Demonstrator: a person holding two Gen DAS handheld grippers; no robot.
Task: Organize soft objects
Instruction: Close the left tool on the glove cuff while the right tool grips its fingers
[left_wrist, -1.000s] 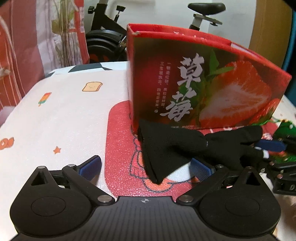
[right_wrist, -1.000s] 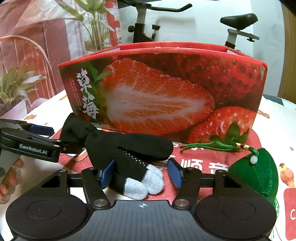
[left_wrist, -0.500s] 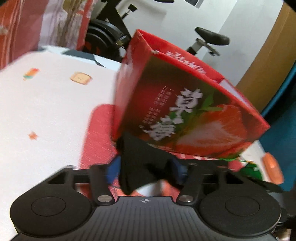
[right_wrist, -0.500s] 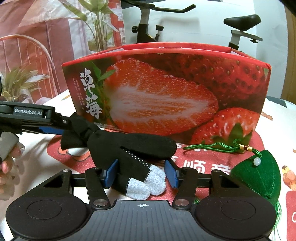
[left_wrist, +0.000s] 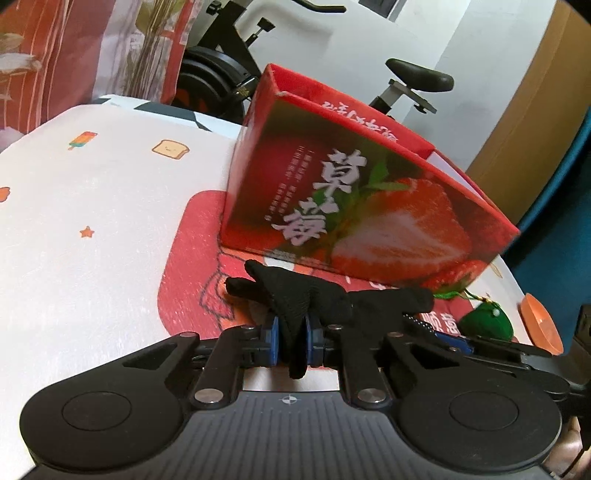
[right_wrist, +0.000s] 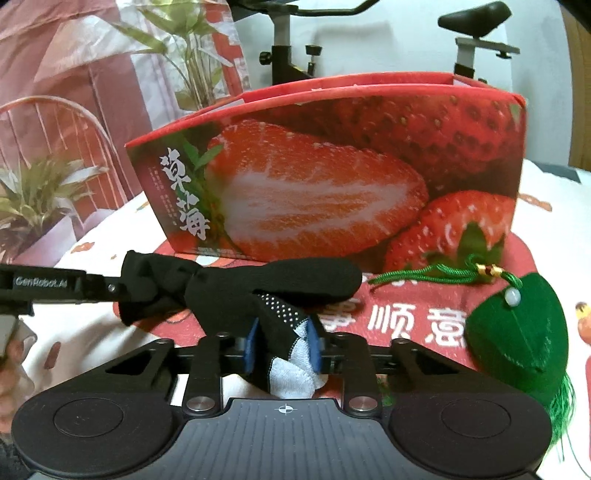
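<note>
A counter (left_wrist: 92, 206) covered with a white cartoon-print cloth and a red printed mat (right_wrist: 406, 317) stands before an exercise bike (right_wrist: 291, 55) and a curtain with a plant motif (left_wrist: 74, 48). On the mat sits an open-topped red strawberry box (right_wrist: 332, 184), its long printed side facing both cameras. In front of the box, a black glove (right_wrist: 288, 280) with white fingertips and a dotted palm is stretched between the two tools. The left tongs (left_wrist: 291, 341) are closed on the cuff end of the glove, the blue pads (left_wrist: 274, 339) pressing the knit from both sides. The right tongs (right_wrist: 282, 345) are closed on the finger end, with the white tips hanging just below the pads (right_wrist: 314, 345). In the right wrist view the left tool's arm enters from the left edge and meets the bunched cuff. A green pouch (right_wrist: 517, 328) with a knotted green cord (right_wrist: 424, 275) and a pale bead lies on the mat to the right of the glove, near the box's corner and apart from both tongs.
</note>
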